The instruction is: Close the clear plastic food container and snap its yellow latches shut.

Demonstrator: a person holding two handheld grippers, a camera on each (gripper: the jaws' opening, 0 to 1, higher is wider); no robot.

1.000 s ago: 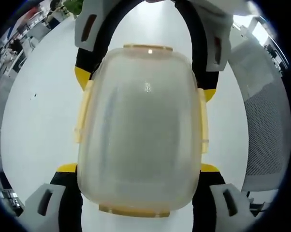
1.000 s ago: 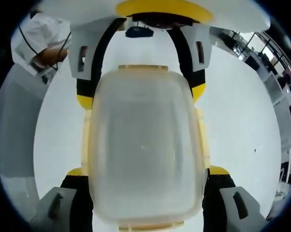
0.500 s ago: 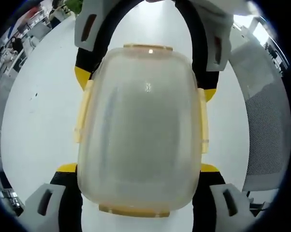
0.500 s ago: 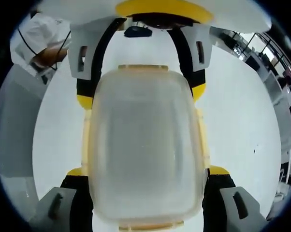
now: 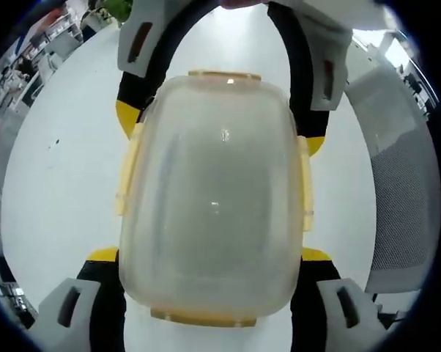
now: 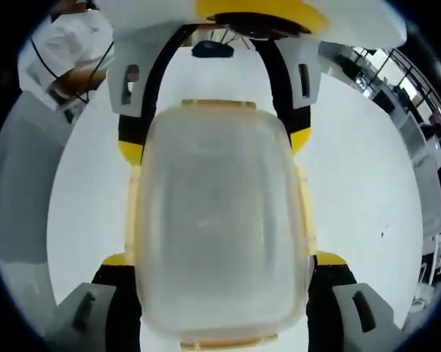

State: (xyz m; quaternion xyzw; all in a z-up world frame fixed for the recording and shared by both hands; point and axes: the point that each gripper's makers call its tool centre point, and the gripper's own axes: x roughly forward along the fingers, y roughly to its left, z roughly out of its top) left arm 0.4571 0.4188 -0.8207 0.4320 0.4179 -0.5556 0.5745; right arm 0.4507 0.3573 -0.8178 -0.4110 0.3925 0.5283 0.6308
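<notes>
Nothing moved: both hand-held grippers [image 5: 213, 293] straddle container [image 5: 213, 198].

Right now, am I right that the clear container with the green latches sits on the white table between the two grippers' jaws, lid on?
Not quite: the latches are yellow, not green, as the left gripper view shows along both sides of the lid. The rest holds: the clear container sits on the white table, lid on, between the jaws of the left gripper and the right gripper.
</notes>
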